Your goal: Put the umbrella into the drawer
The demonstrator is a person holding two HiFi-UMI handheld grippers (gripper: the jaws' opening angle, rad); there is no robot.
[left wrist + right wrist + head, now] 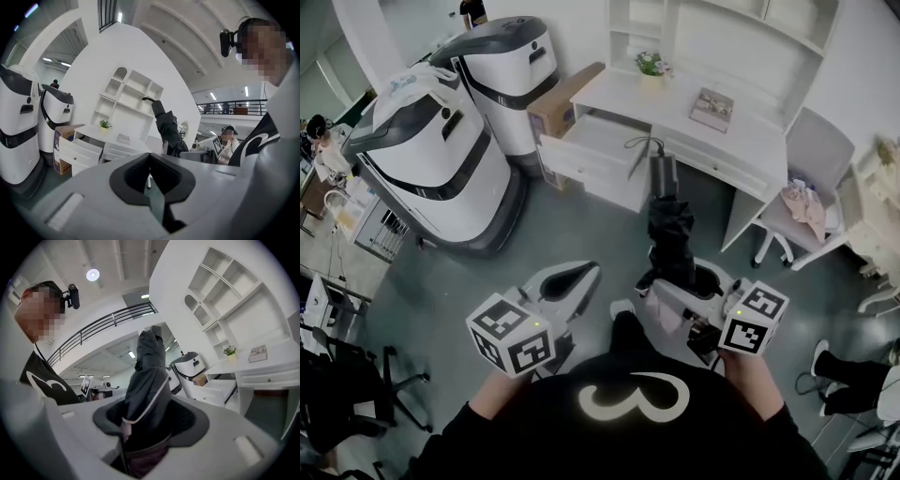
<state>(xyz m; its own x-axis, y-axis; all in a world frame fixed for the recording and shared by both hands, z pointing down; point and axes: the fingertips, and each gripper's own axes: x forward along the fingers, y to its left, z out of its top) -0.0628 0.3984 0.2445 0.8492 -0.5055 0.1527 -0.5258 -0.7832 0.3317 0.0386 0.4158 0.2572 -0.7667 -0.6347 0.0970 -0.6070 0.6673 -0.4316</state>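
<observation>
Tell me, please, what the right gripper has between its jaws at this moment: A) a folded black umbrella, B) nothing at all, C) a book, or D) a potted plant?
A: in the right gripper view, the right gripper has its jaws closed around the folded black umbrella, which sticks out from between them.

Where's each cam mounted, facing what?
Head view: on the head, steeply down at floor and desk; shows torso, left gripper, right gripper.
Left gripper view: on that gripper, along shut empty jaws toward desk; torso right.
Right gripper view: on that gripper, along jaws clamping the umbrella; torso left.
All share umbrella and open drawer.
</observation>
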